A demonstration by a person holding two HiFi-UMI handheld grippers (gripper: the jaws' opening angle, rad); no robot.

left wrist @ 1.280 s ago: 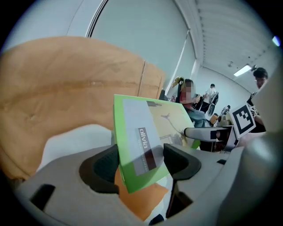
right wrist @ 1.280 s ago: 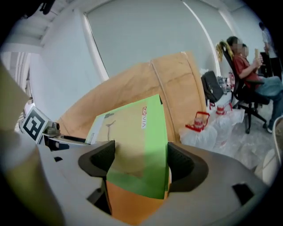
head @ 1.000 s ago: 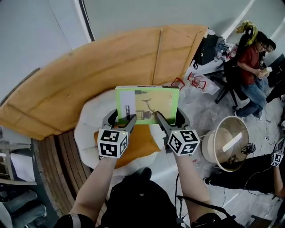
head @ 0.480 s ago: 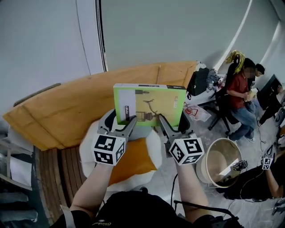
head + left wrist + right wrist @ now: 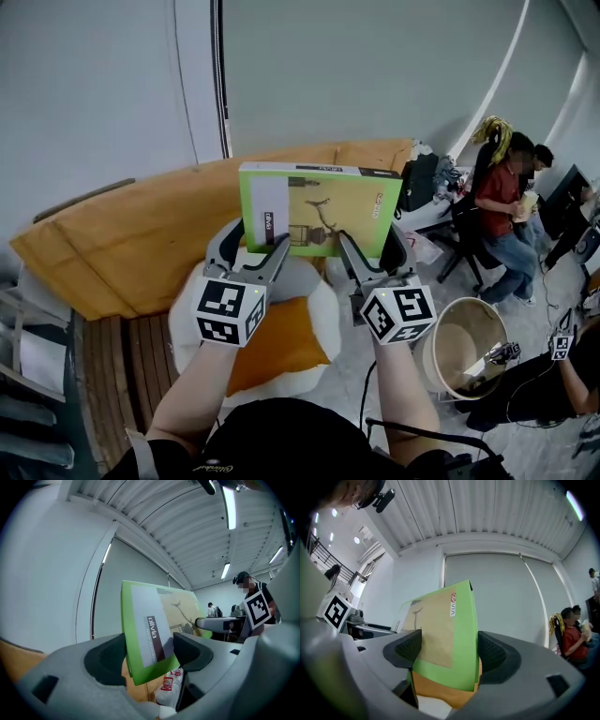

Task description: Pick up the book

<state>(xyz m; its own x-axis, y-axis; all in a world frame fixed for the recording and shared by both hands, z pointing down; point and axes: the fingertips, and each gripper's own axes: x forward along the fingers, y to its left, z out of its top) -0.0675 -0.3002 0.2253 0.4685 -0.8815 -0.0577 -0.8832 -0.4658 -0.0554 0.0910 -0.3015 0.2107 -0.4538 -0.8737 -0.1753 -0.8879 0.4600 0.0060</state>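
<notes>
Both the left gripper (image 5: 253, 248) and right gripper (image 5: 372, 248) are clamped wide on the lower edge of the green book (image 5: 319, 208), held upright in the air above an orange-cushioned white seat (image 5: 323, 309)

Bright ceiling strip light (image 5: 229, 508), soft shadows; fisheye-bent edges

Book: the book (image 5: 319, 211) has been lifted toward 12 o'clock, clear of the orange cushion (image 5: 281, 342); its top edge is now seen against the grey wall (image 5: 375, 84), above the curved wooden panel (image 5: 141, 234).
Tilt: the cover has been stood more upright.
Claws: the left claw (image 5: 251, 251) and the right claw (image 5: 373, 251) have been raised with it.
</notes>
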